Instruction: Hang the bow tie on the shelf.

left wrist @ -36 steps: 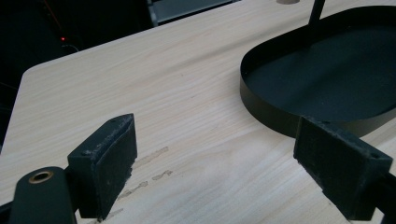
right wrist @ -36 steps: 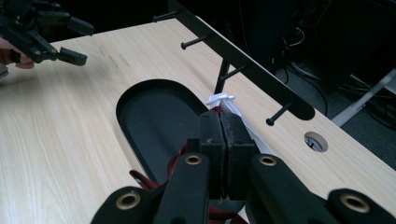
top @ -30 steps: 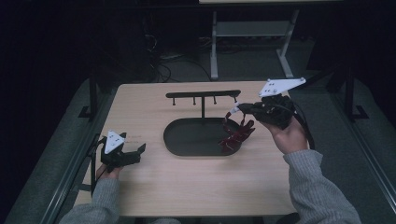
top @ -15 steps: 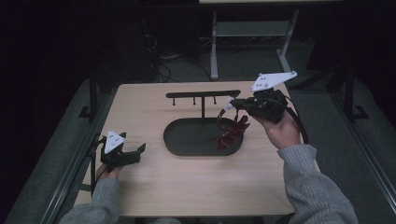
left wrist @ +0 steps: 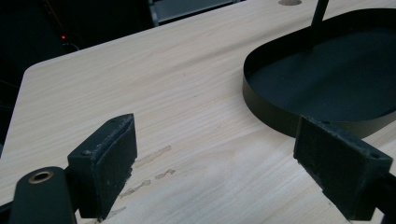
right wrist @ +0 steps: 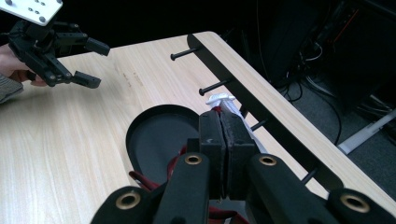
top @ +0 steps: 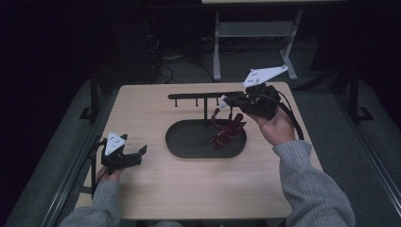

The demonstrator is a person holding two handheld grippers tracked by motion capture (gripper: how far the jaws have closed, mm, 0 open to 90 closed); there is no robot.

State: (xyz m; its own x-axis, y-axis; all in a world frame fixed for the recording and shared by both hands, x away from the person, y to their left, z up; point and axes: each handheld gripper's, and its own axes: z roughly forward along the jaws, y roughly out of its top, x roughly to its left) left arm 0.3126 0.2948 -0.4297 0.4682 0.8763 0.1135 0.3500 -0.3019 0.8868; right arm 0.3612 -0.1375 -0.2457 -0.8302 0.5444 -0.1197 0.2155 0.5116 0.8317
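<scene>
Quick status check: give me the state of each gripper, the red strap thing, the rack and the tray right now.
Right gripper: shut on the red strap item's white tag, raised beside the peg rack.
Red strap item: hanging from that gripper, its lower end in the tray.
Left gripper: open, holding nothing, low over the table.
Peg rack: upright, nothing hung on its pegs.
Tray: flat on the table.

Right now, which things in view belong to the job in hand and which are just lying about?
In the job:
- right gripper, shut on the dark red strap by its white tag
- black peg rack
- black oval tray

Lying about:
- left gripper, open, holding nothing
- metal stand behind the table
</scene>
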